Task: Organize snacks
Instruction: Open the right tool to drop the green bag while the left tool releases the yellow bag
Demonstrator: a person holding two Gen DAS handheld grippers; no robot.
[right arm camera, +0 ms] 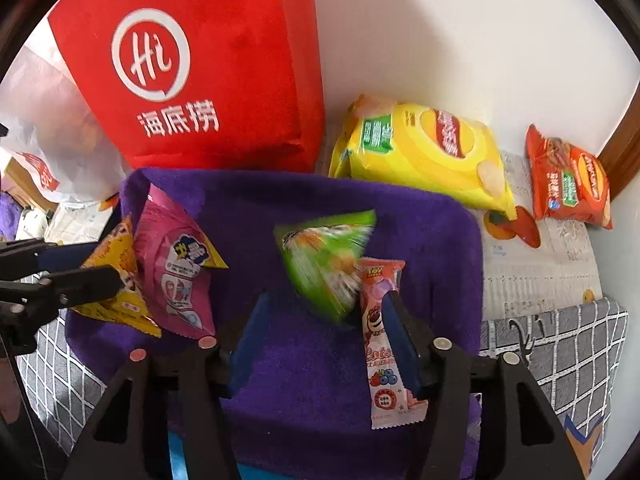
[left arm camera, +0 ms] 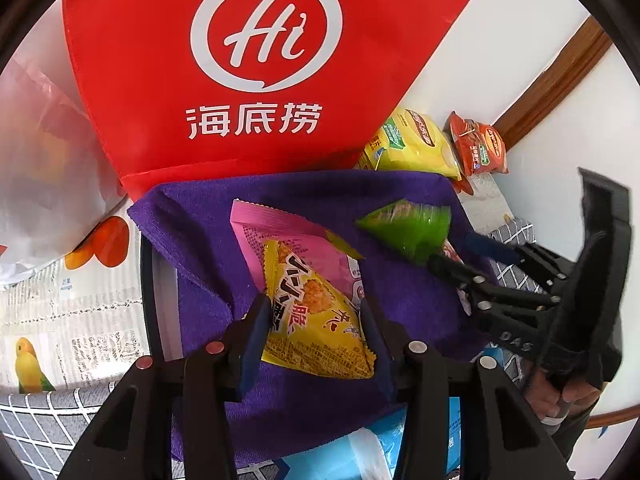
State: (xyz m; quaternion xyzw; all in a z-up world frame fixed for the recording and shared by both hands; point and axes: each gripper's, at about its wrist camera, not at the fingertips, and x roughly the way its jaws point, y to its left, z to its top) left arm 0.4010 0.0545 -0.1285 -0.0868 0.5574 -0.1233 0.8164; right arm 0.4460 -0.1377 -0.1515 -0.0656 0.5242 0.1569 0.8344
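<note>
My left gripper is shut on a small yellow snack packet above the purple towel; the packet also shows in the right wrist view. A pink packet lies just behind it. My right gripper is open; a green triangular packet sits blurred between and just ahead of its fingers, not pinched. A pink strawberry bar lies on the towel by the right finger.
A red Haidilao bag stands behind the towel. A yellow chip bag and an orange snack bag lie at the back right by the white wall. White plastic bags are at the left.
</note>
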